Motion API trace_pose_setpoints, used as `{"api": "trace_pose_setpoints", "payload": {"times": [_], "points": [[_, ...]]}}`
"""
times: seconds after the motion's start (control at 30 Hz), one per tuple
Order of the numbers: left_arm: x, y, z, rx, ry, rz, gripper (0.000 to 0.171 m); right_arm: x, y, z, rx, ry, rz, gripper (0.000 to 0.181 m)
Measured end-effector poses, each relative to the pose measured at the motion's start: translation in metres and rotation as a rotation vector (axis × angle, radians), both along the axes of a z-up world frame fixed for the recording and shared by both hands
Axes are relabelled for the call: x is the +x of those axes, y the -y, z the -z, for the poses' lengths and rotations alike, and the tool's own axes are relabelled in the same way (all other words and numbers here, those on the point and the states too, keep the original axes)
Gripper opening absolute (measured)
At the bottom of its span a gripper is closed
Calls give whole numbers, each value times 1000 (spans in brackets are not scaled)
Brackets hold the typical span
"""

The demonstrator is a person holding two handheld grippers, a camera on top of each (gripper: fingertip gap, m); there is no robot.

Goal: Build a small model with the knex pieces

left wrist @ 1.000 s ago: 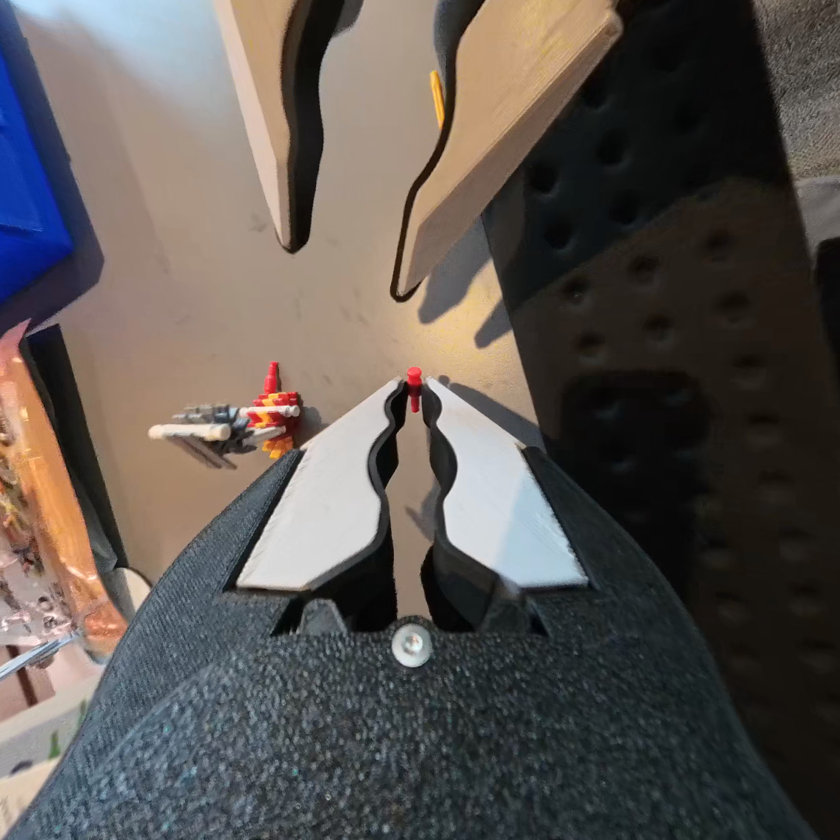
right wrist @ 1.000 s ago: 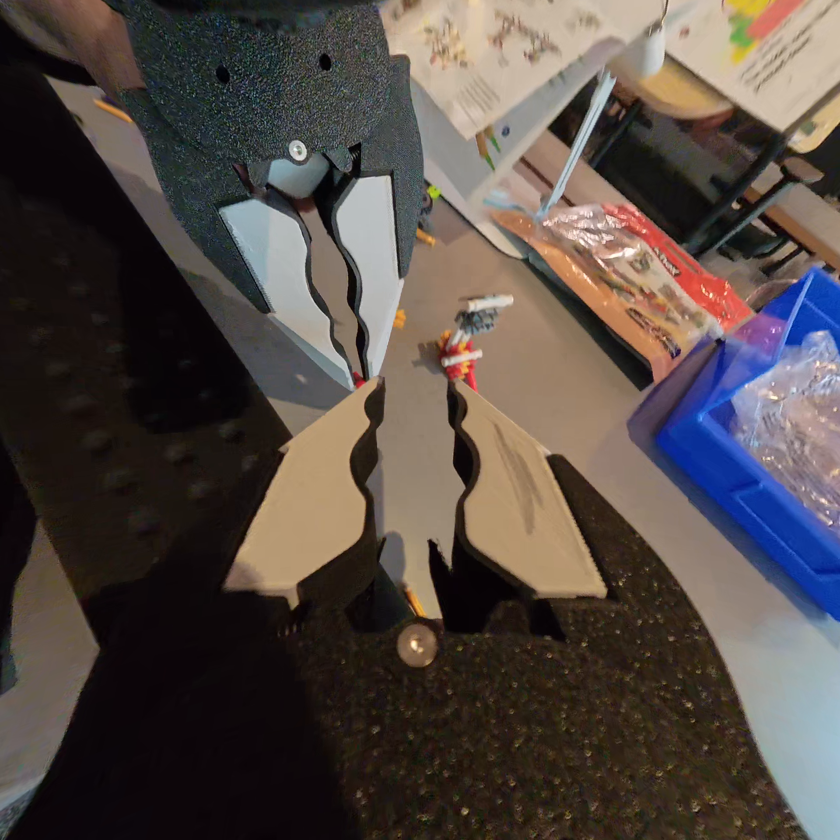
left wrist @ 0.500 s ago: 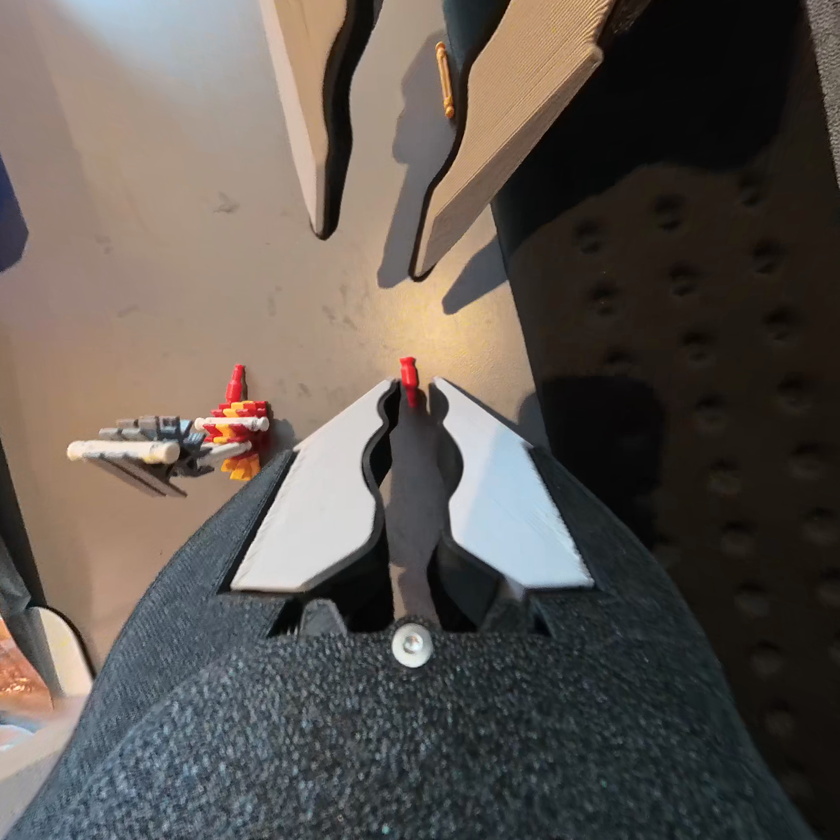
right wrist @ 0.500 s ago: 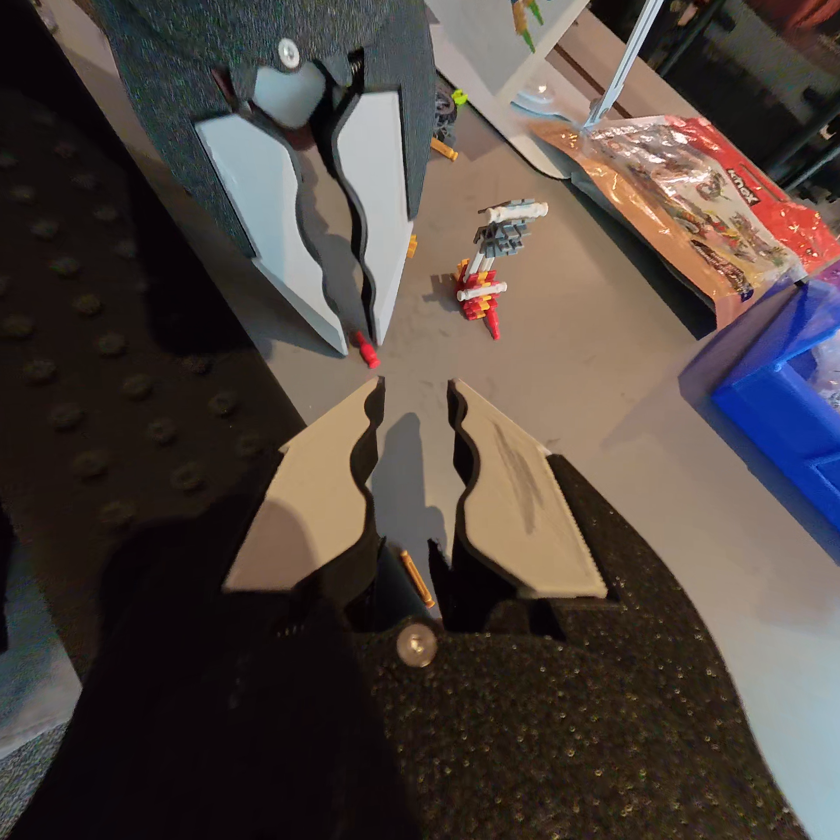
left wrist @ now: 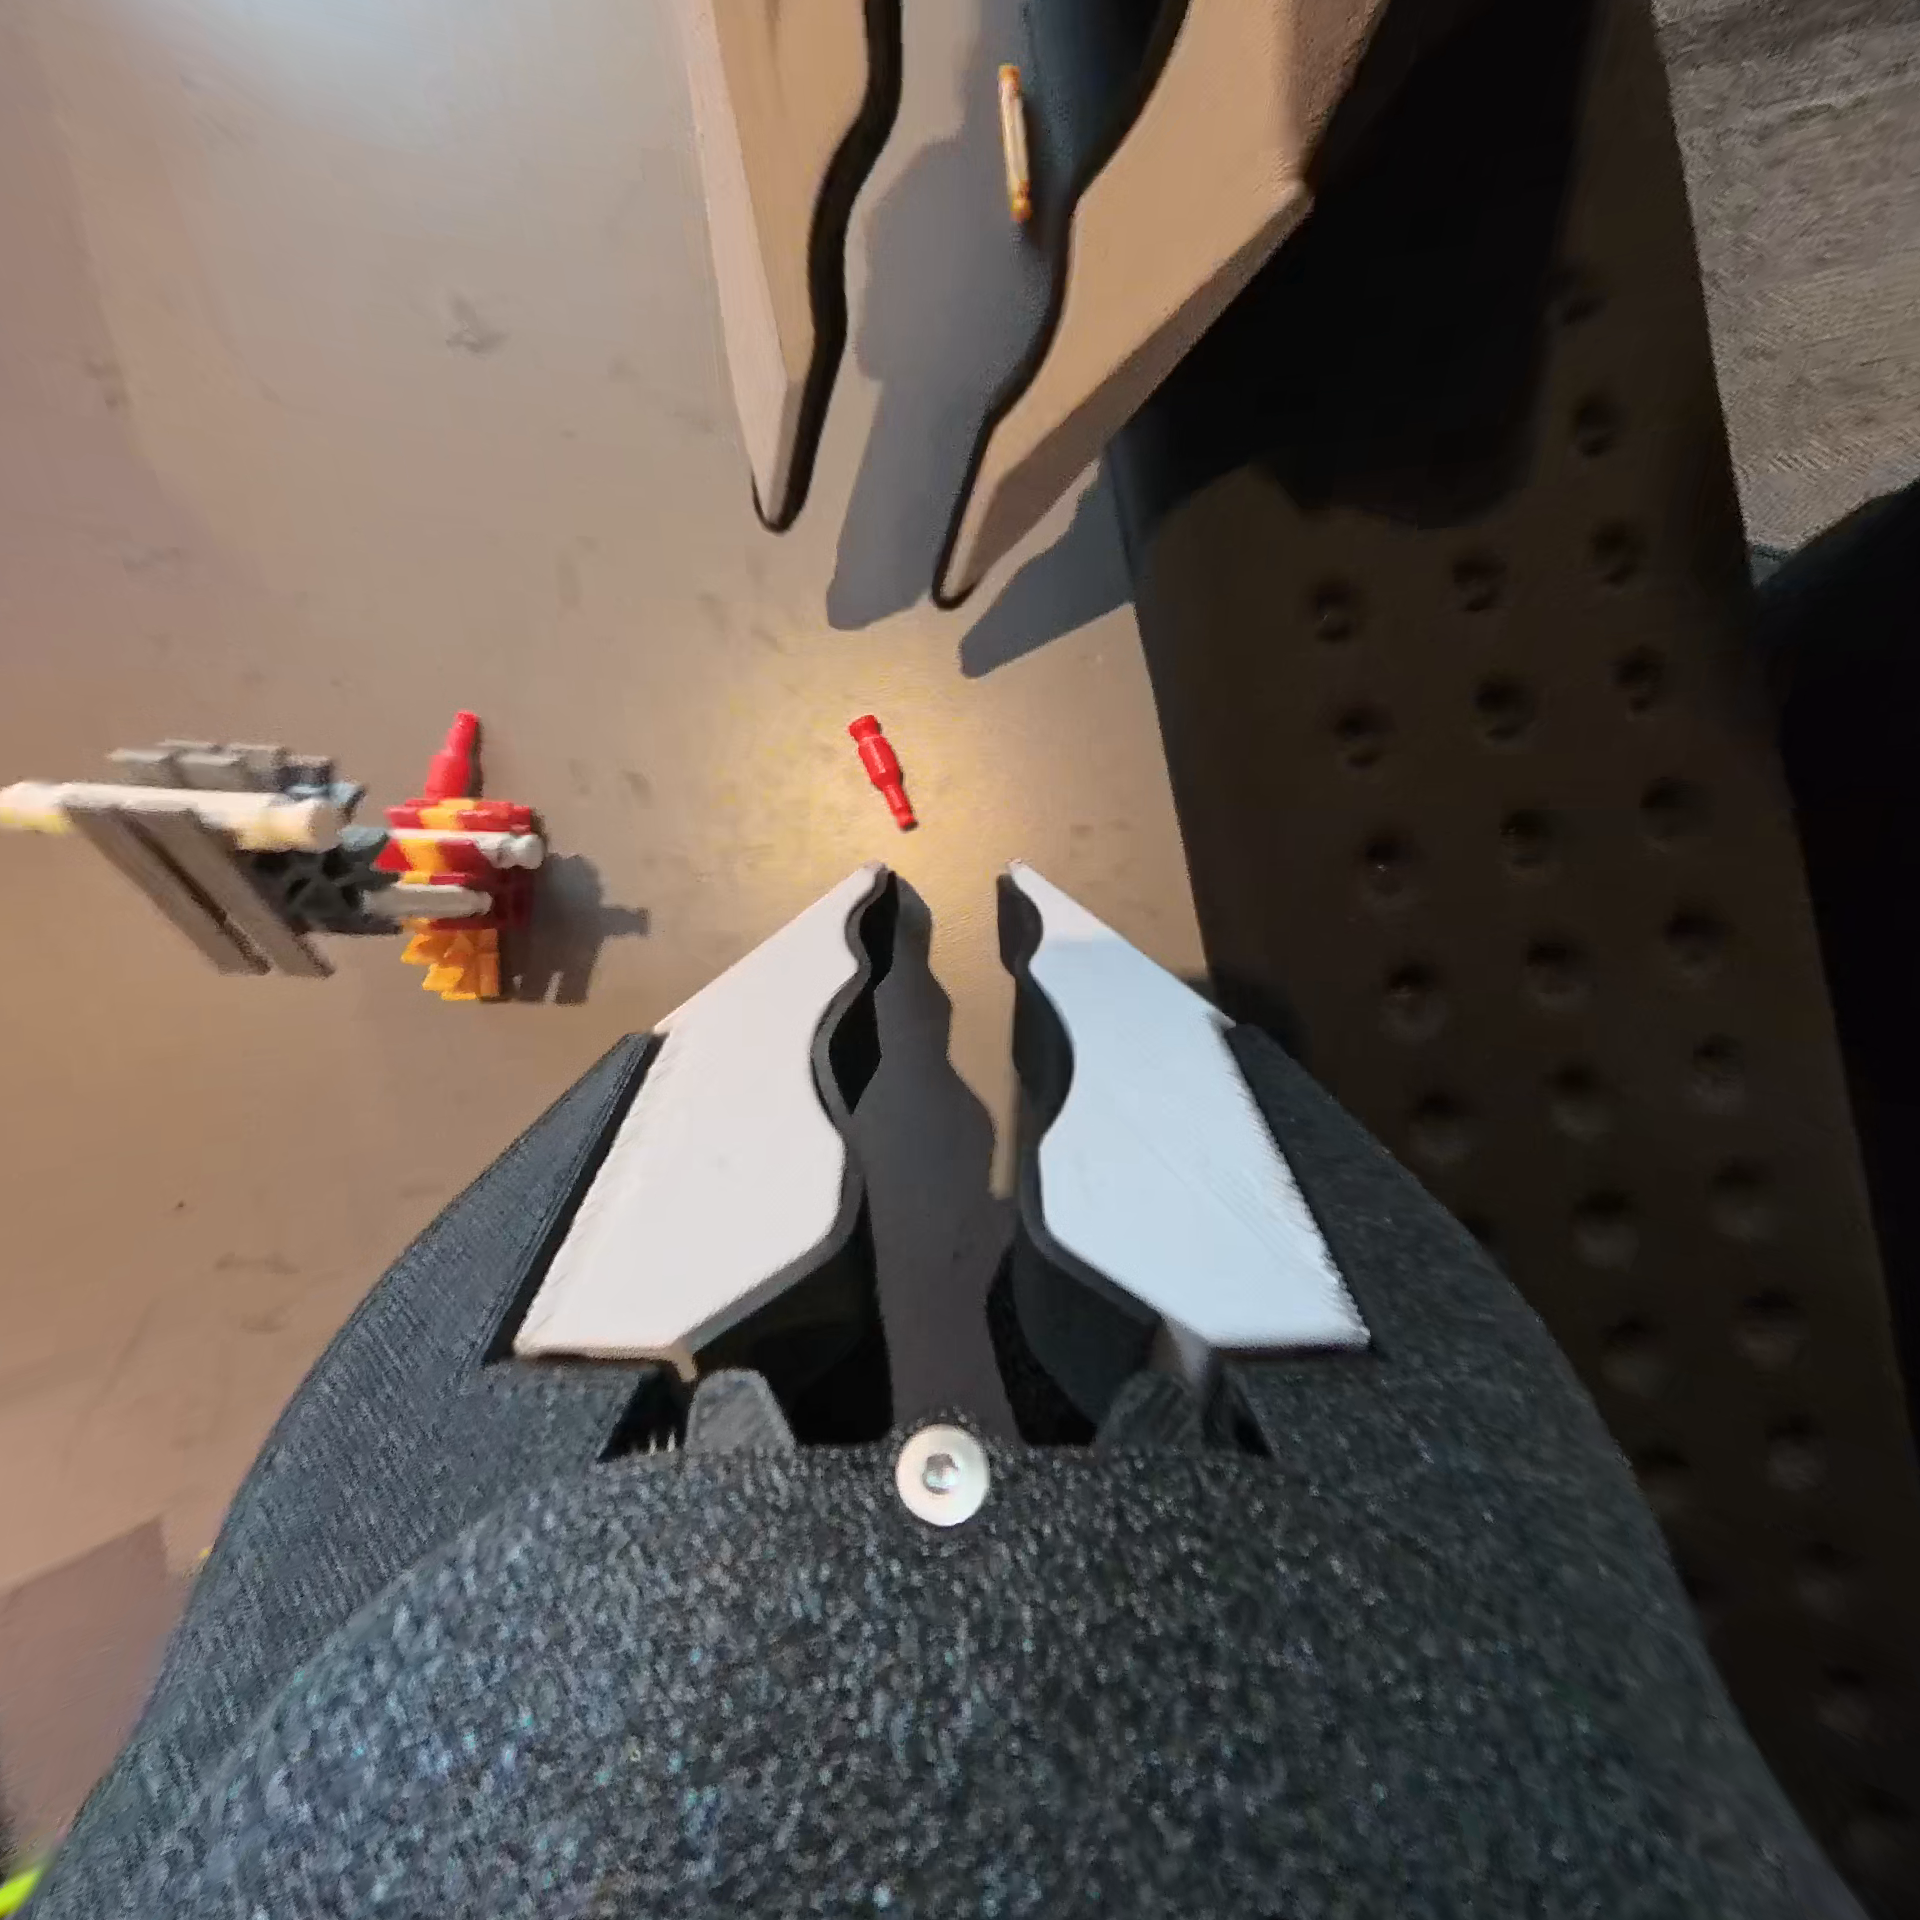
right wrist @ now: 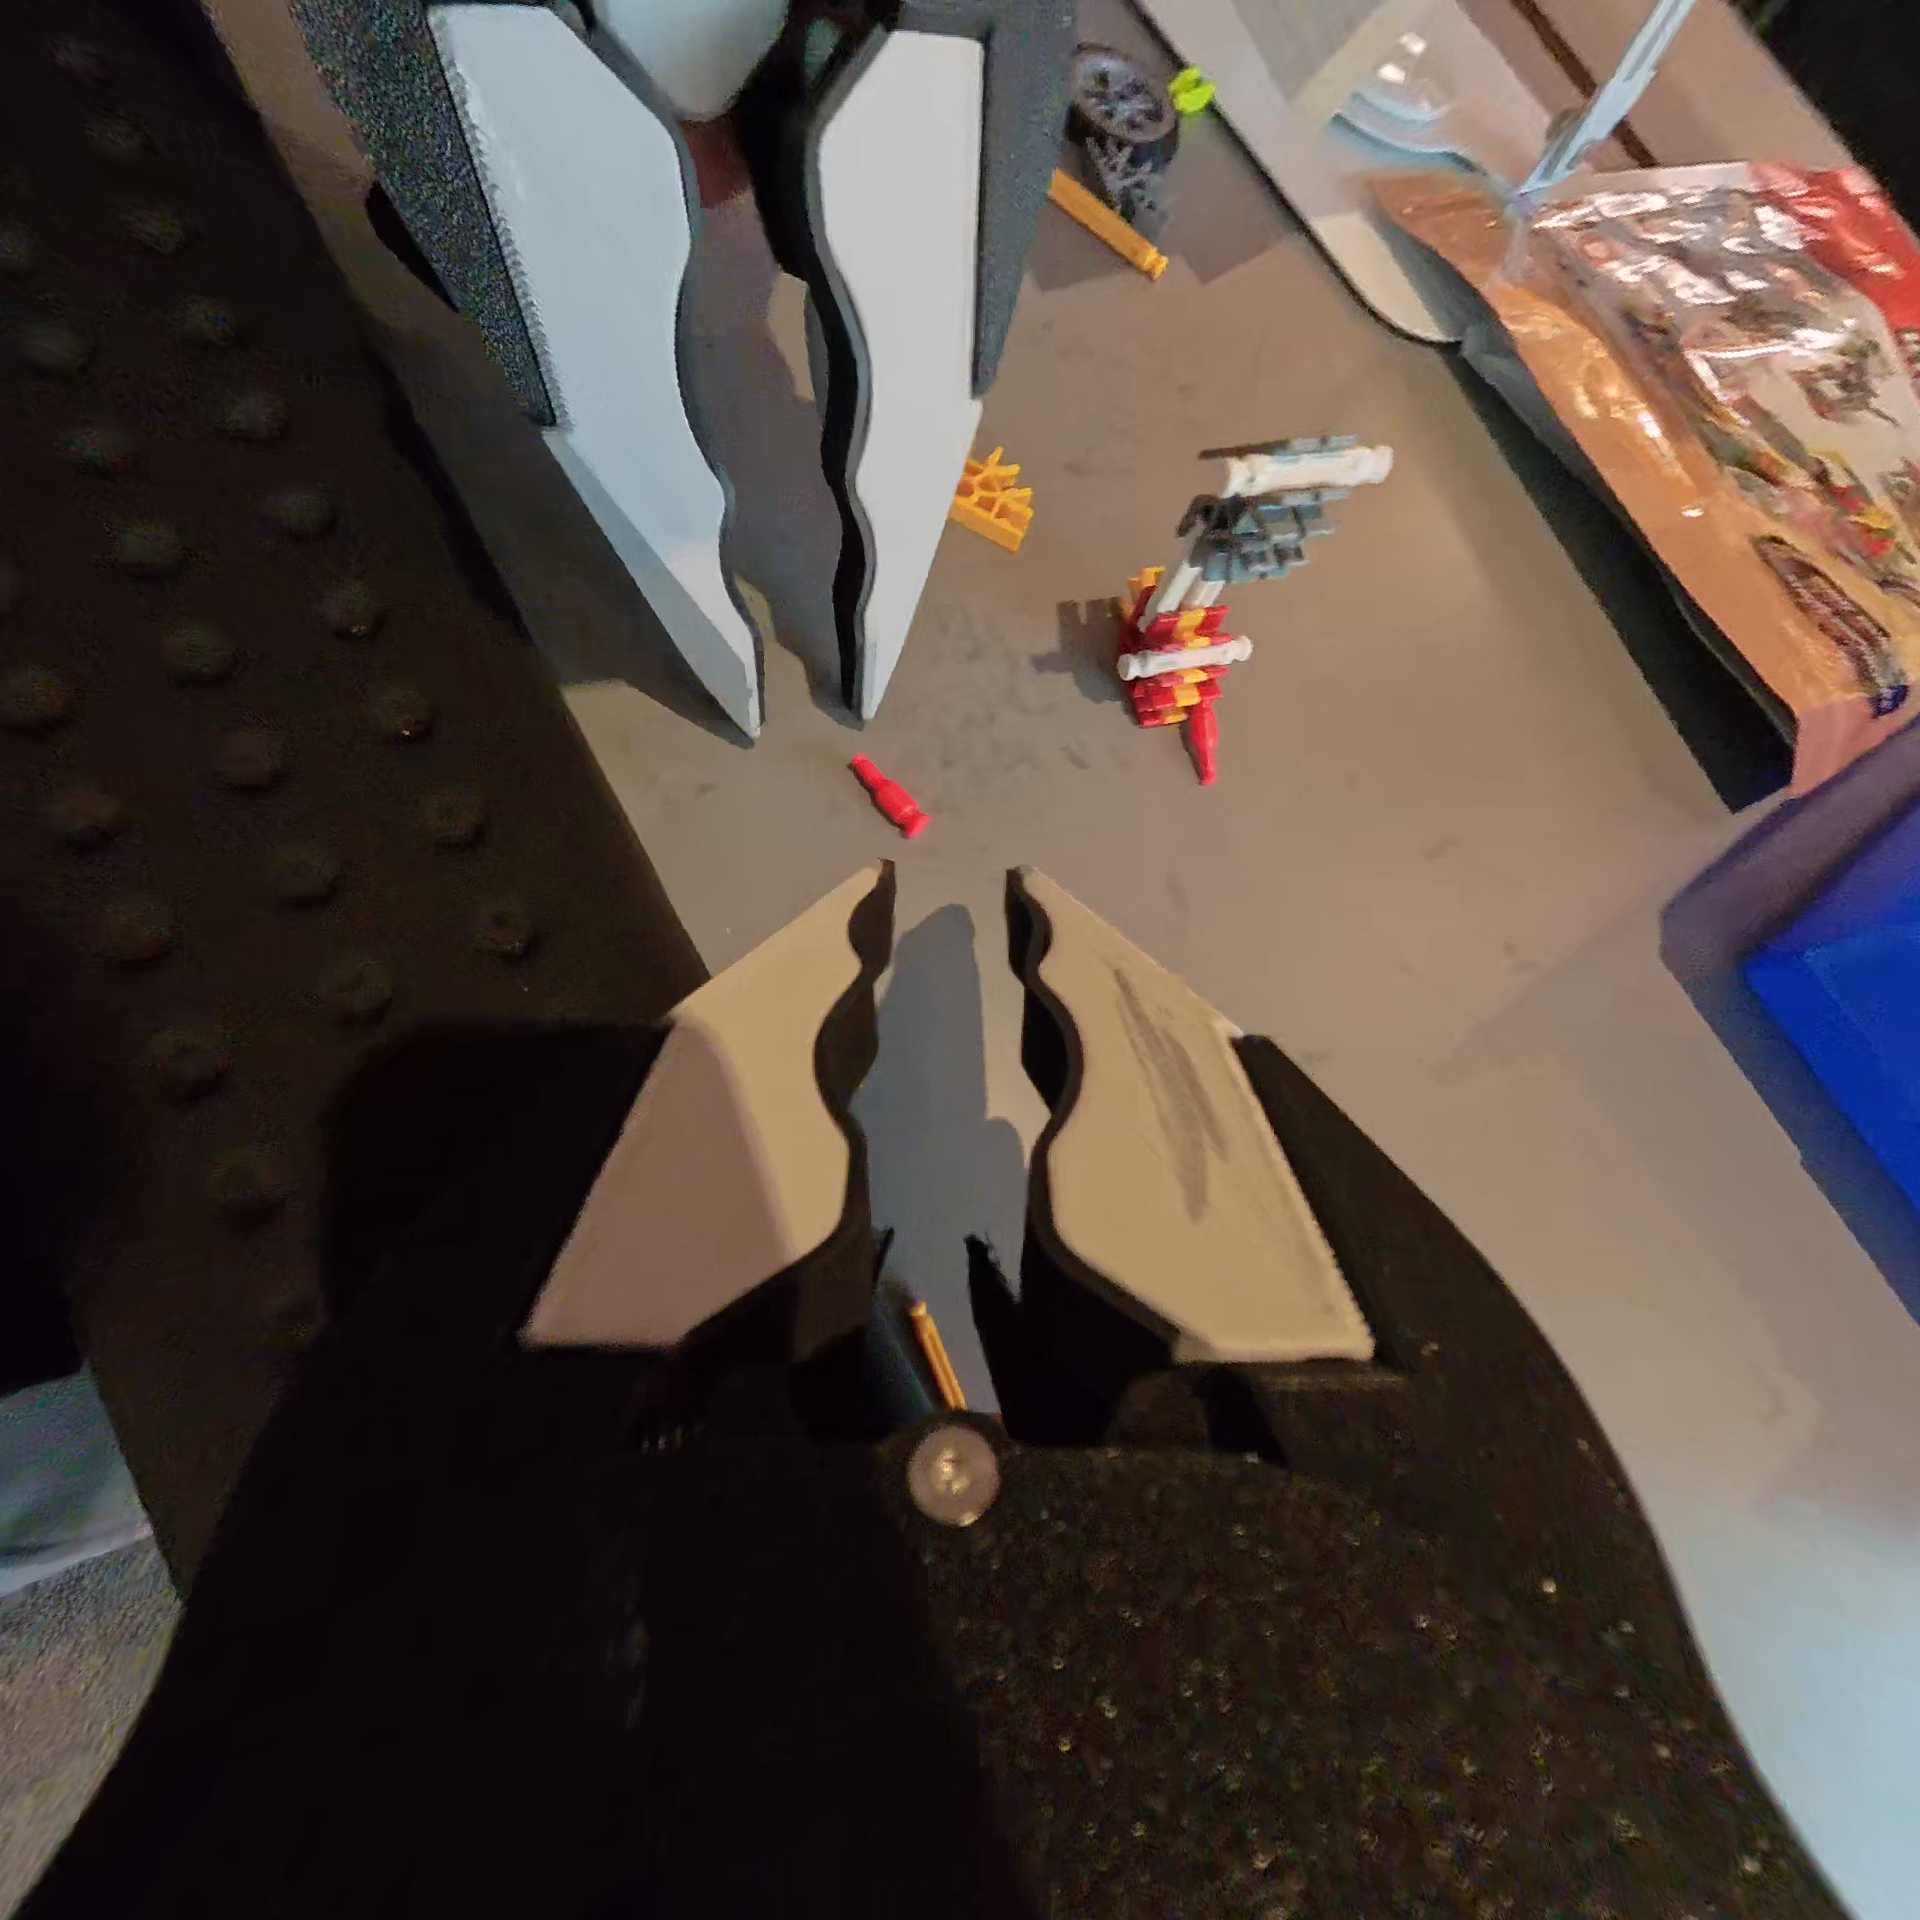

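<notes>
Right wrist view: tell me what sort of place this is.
Probably a hobby or lab workbench for toy construction kits: a grey table strewn with loose rods, a small red, yellow and grey assembly, a printed parts bag and a blue bin.

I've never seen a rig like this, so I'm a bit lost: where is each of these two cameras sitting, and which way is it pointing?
Left wrist view: sits on the left gripper, looking along its white fingers down at the grey table; the right gripper faces it.
Right wrist view: sits on the right gripper, looking along its tan fingers; the left gripper, a printed bag and a blue bin show.
Shared: the loose red rod between both open grippers, the toy assembly, the black studded mat.
</notes>
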State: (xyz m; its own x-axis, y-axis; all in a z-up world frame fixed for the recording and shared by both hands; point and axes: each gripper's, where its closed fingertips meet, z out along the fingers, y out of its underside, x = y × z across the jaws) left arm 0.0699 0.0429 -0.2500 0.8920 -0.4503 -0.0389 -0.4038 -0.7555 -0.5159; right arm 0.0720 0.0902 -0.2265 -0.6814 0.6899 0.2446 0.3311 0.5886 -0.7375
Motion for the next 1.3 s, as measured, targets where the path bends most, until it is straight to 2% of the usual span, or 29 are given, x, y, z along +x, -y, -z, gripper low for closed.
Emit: {"api": "trace_pose_setpoints", "payload": {"times": [0.27,0.57,0.63,0.7,0.83,0.93,1.07,1.2,1.3], "points": [[6,-7,1,4,44,-9,17,4,14,20,54,156,-114,0],[14,-12,0,25,107,-12,20,-5,20,25,57,216,-144,0],[21,-14,-1,29,147,-2,26,-9,19,25,54,214,-123,0],[21,-16,0,43,127,6,25,-10,15,25,66,203,-106,4],[24,-13,-9,75,193,10,28,-8,13,21,44,198,-91,10],[14,-4,-12,63,180,-4,28,-5,16,20,38,204,-93,17],[-8,6,-17,63,120,-46,28,-9,20,23,72,211,-69,18],[-40,7,-30,106,88,-133,29,-11,26,25,111,182,-80,1],[-59,2,-36,137,70,-182,35,-14,24,25,118,160,-76,0]]}}
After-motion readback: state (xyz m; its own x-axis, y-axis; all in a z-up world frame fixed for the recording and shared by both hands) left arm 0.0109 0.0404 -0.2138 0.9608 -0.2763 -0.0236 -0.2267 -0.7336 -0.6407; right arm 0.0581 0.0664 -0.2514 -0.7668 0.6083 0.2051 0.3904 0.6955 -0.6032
